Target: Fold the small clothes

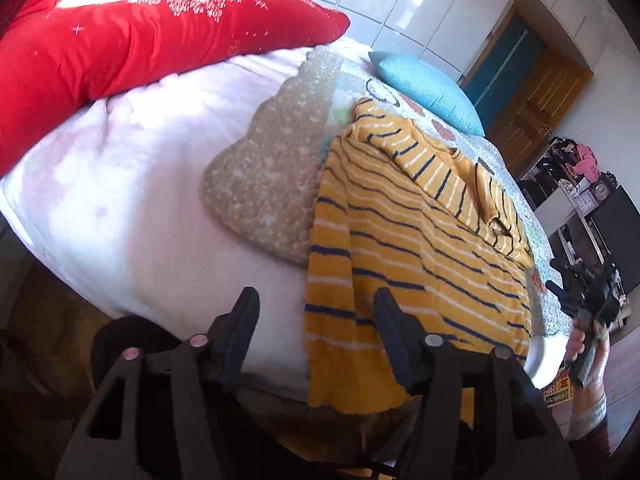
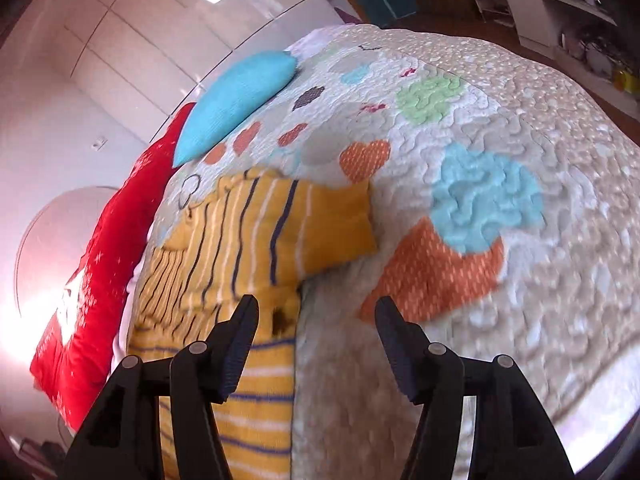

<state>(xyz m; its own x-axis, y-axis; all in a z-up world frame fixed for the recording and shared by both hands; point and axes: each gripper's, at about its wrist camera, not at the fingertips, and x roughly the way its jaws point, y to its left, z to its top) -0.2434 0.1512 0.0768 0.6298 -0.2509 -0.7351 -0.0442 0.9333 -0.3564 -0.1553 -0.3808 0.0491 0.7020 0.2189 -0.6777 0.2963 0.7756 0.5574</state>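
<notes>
No legible text anywhere (prints and labels too blurred)

White glossy wardrobe (image 1: 400,8), wooden door (image 1: 536,112), sunlit bed (image 1: 132,216)

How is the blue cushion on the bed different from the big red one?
The blue cushion is plain, with a fine ribbed texture; the red cushion carries white sparkle and star prints. The blue one looks smaller and pointed at its corners, while the red one looks longer and bulkier. The blue one rests on the patterned quilt; the red one lies on the pale pink blanket. Both lie along the far side of the bed.
</notes>
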